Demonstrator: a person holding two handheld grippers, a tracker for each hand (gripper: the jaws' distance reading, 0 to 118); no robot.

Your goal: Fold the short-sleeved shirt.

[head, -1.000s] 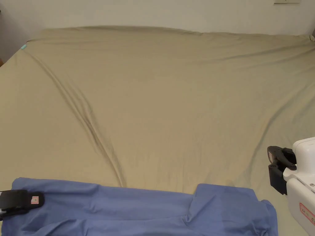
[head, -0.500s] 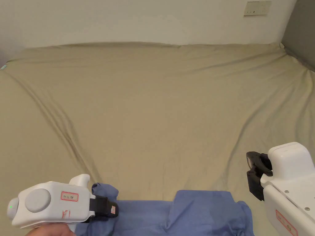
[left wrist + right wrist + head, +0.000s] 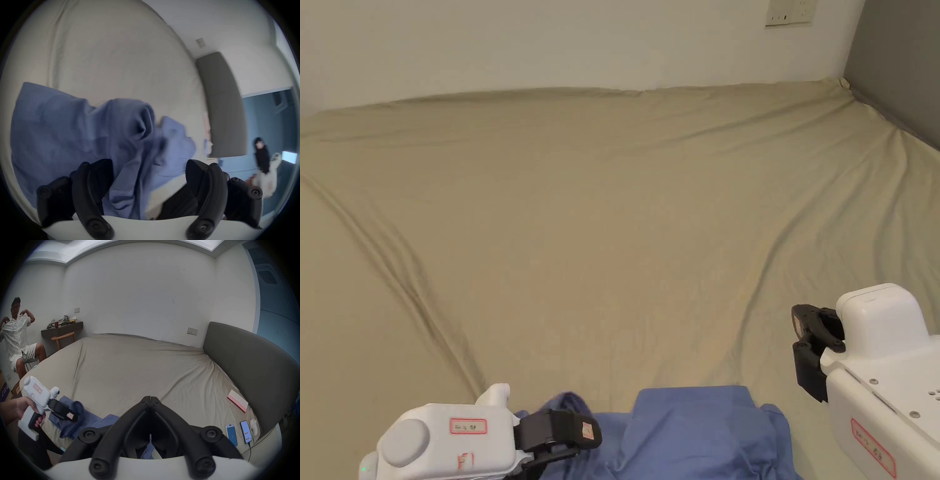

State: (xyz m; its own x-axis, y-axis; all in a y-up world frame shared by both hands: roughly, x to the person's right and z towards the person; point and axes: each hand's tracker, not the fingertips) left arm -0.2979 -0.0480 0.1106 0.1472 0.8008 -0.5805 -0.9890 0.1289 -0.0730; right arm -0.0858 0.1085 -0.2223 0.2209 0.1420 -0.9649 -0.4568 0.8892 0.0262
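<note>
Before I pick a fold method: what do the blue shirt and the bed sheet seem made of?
The blue shirt looks like a thin, soft matte knit, perhaps cotton: it drapes in limp folds. The bed sheet looks like smooth matte woven fabric, stretched taut with long shallow creases. Fibre can't be told.

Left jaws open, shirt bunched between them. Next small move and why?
Probably shut the left gripper on the bunched fold of the shirt: its jaws stand apart with cloth draped between them, so nothing is gripped, and the fold lies lumpy, not flat. The right gripper is shut, beside the shirt.
</note>
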